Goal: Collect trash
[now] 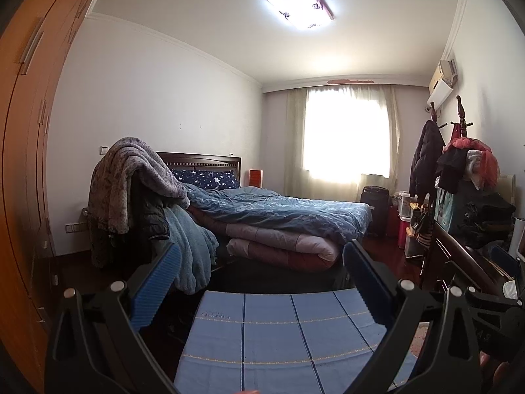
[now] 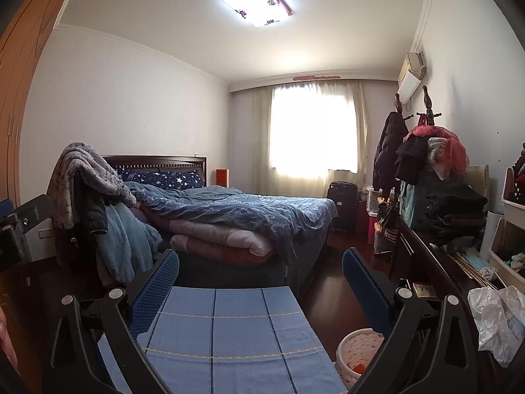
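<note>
1. Both claws stand spread wide and hold nothing. The left gripper and right gripper are raised level, side by side, above a blue checked cloth. Judged reason: a ready pose that lets both cameras survey the room before a target is chosen.

2. Task item, probable: a crumpled white plastic bag lies on the dark wooden cabinet at about 4 o'clock in the right wrist view, well apart from both claws. Whether it is trash or a liner in use cannot be confirmed.

3. Receptacle, probable: a small round bin with a speckled lining stands on the floor at 5 o'clock in the right wrist view, just beside the cloth's right edge and below the cabinet front. An orange scrap shows inside, which suggests it is the collection point.

4. Reach logic: bag and bin both lie to the right, so the right gripper is judged the nearer tool; its wide opening suits a bulky, soft bag.

5. Handling note: thin film will likely collapse and slip; a pinch on a gathered fold should hold better than one on a loose edge.

6. Non-targets: the bed at 12 o'clock carries bedding, and the coat rack at 2 o'clock carries clothes.

7. Progress estimate: collection not yet begun.
</note>
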### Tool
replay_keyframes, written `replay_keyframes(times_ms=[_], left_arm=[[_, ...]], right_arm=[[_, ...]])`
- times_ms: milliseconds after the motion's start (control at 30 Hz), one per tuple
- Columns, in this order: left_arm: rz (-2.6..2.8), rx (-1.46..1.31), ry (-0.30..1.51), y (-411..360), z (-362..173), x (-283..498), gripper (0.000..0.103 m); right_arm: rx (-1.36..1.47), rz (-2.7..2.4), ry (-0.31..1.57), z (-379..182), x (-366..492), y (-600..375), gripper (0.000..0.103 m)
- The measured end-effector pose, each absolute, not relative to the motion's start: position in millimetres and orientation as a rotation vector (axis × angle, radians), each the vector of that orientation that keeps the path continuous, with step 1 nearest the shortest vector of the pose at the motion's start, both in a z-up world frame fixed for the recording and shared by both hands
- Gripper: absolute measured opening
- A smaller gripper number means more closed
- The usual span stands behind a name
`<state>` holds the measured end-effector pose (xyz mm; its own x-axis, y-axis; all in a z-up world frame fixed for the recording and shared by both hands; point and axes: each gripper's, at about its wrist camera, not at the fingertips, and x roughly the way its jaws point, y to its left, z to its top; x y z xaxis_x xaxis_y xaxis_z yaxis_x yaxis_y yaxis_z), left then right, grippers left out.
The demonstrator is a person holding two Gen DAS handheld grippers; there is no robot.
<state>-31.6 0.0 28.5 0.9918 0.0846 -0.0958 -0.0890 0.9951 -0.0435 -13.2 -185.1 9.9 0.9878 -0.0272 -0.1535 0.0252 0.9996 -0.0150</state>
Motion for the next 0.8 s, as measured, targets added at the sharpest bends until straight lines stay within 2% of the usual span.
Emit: replay_keyframes(times_ms=[800], left_arm=[[0.076, -0.053, 0.081, 2.3, 33.1, -36.0, 0.099]], right_arm=[[-0.01, -0.04, 0.128, 19.4, -23.7, -190.9, 0.099]])
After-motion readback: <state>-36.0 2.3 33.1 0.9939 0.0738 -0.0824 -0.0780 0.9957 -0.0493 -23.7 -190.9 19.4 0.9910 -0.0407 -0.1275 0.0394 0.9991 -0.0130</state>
